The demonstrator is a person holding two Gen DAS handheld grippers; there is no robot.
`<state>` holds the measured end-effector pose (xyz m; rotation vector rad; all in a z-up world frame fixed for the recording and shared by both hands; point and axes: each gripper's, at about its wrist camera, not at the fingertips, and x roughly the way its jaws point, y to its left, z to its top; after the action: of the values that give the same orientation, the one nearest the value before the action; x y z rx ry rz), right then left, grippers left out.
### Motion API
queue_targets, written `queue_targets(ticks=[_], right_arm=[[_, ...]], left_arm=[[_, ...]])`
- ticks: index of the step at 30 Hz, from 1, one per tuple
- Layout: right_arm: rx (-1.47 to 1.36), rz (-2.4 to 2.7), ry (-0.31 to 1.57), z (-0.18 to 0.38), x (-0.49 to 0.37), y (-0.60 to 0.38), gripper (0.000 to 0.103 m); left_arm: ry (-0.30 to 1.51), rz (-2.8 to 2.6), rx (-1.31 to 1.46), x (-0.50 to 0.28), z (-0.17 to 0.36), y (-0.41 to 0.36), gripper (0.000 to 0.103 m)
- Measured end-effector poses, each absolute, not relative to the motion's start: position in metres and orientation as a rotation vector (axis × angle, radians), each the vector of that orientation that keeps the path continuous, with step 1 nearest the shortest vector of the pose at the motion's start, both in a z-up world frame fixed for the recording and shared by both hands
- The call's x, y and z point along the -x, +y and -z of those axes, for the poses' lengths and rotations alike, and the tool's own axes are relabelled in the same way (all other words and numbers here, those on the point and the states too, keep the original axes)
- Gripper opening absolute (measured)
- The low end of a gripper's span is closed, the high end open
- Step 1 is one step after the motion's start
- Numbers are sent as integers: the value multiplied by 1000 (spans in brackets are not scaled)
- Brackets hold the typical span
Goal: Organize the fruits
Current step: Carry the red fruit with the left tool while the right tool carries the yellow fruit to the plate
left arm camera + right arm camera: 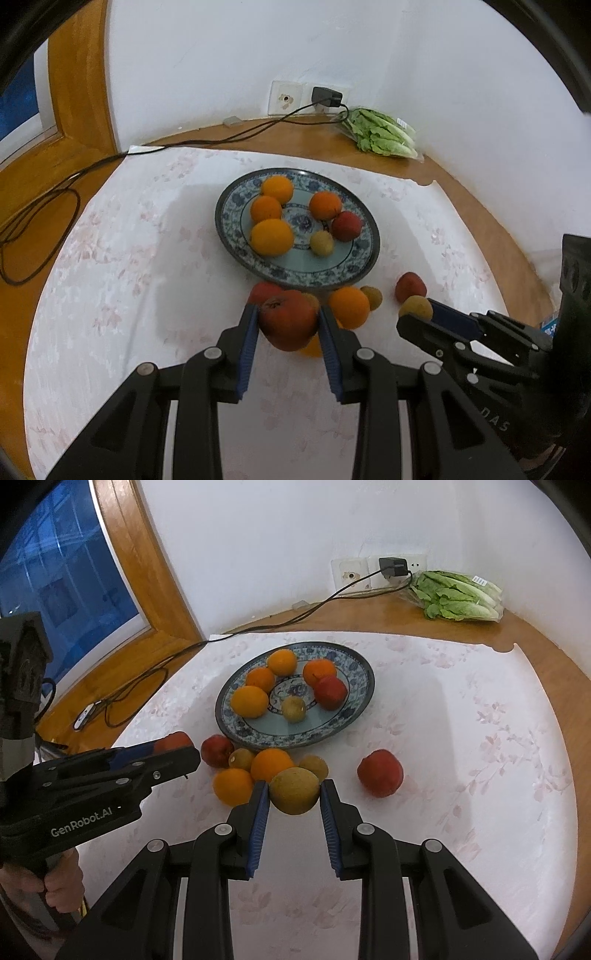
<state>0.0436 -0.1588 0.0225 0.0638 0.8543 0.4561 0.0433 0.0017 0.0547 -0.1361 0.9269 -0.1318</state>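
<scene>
The left hand-held gripper [287, 320] grips a red apple [288, 319] and the right hand-held gripper [294, 792] grips a yellow-brown fruit [294, 791], both near the plate [356, 266].

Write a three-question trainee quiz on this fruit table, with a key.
1. True or false: the left gripper is shut on a red apple.
2. How many fruits lie on the blue-patterned plate? A) four B) six C) eight
3. What does the right gripper hold between its pads?

Key:
1. True; the apple sits clamped between the blue pads.
2. B; four oranges, one red fruit and one small brown-yellow fruit.
3. A round brown-yellow fruit, just in front of the loose fruits on the white cloth.
</scene>
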Motion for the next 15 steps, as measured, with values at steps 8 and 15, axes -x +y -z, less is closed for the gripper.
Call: queue_targets(ticks=[8, 15], right_arm=[[-56, -453, 841, -29, -56, -161, 29], [-48, -456, 842, -28, -69, -158, 29]], left_arm=[[933, 136, 118, -60, -53, -2, 34], [940, 136, 114, -76, -48, 0, 34]])
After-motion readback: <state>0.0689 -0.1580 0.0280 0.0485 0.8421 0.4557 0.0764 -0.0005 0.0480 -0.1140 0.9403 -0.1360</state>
